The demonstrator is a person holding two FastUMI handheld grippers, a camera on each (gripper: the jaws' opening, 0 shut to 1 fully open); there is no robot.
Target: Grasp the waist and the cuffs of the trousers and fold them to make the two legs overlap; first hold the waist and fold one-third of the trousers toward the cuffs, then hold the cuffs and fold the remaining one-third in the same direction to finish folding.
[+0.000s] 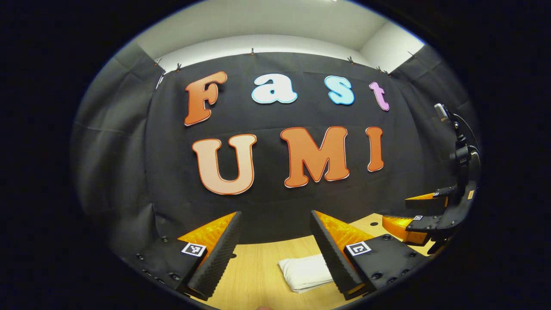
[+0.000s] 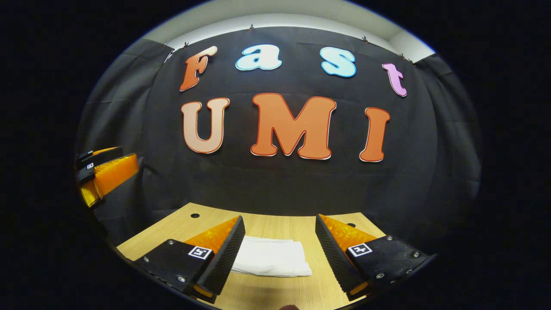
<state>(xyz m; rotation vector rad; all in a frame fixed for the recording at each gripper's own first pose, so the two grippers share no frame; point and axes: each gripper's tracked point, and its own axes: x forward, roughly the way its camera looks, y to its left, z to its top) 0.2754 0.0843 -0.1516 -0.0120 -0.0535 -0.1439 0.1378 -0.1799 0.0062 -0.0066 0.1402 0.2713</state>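
Two tools: both raised above the worktop, holding nothing.
Left tool [image 1: 275,239]: fingers spread wide.
Right tool [image 2: 279,241]: fingers spread wide.
Trousers [image 2: 271,257]: folded white bundle, flat on the worktop [image 2: 181,226], beneath both tools.
Wall: black cloth behind.

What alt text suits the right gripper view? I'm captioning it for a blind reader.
White trousers, folded into a compact rectangle, lie on a wooden table, seen between the open fingers of the right gripper held above. The left gripper shows at the left edge, before the black cloth wall.
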